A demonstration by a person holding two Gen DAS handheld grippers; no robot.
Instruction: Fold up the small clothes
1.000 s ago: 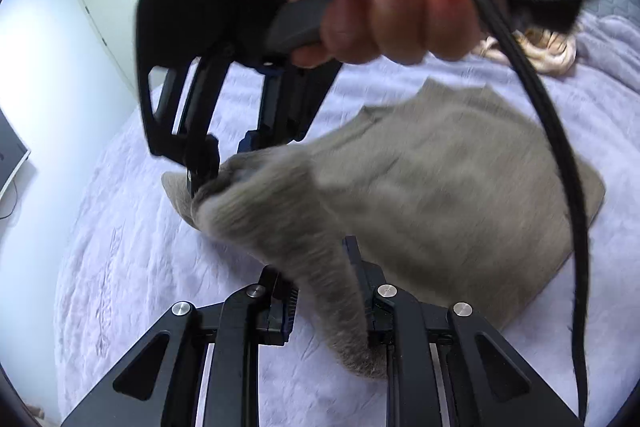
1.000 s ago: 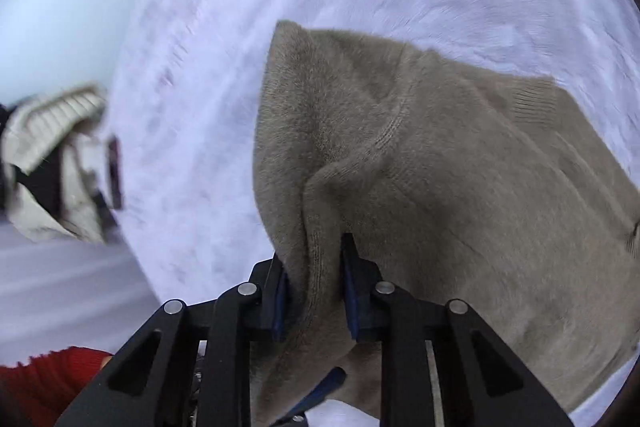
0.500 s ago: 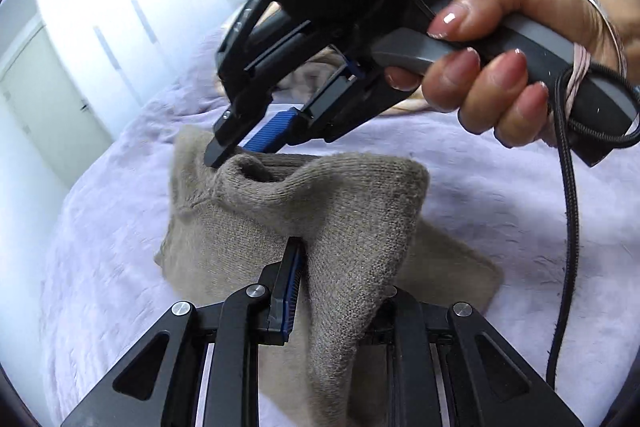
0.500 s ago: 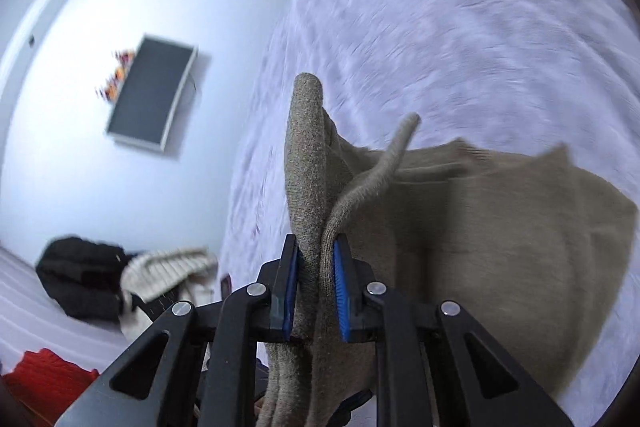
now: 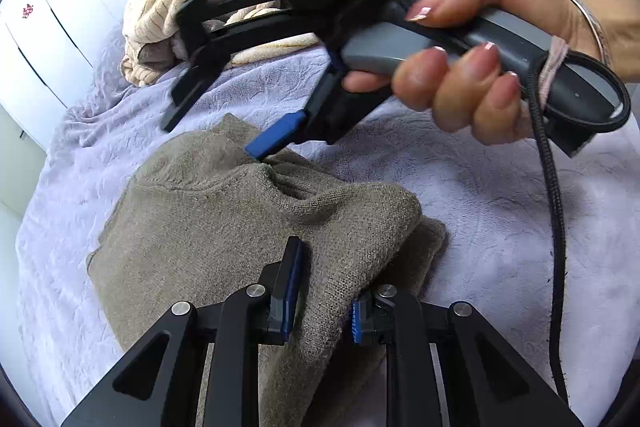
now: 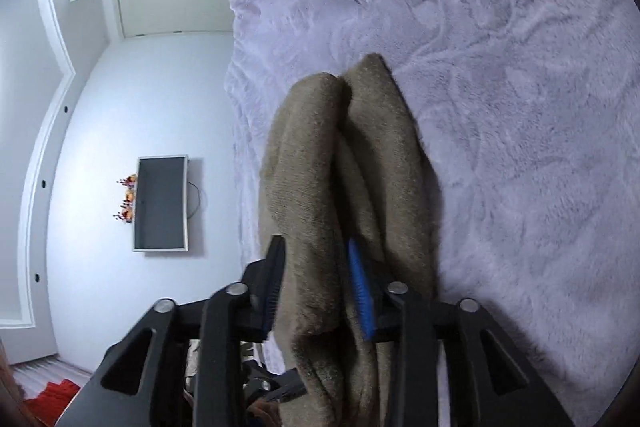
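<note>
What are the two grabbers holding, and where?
The left gripper pinches the grey-brown knit garment at its folded edge. The right gripper is opening, fabric between its jaws, letting go.

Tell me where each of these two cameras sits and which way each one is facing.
Left wrist: sits on the left gripper, angled down at the taupe knit garment on the lilac bedspread; the person's right hand and right gripper show ahead.
Right wrist: sits on the right gripper, rolled sideways, looking along the bed toward a wall screen; its jaws are opening around garment folds.
Shared: the garment, the bedspread, the cream blanket.
</note>
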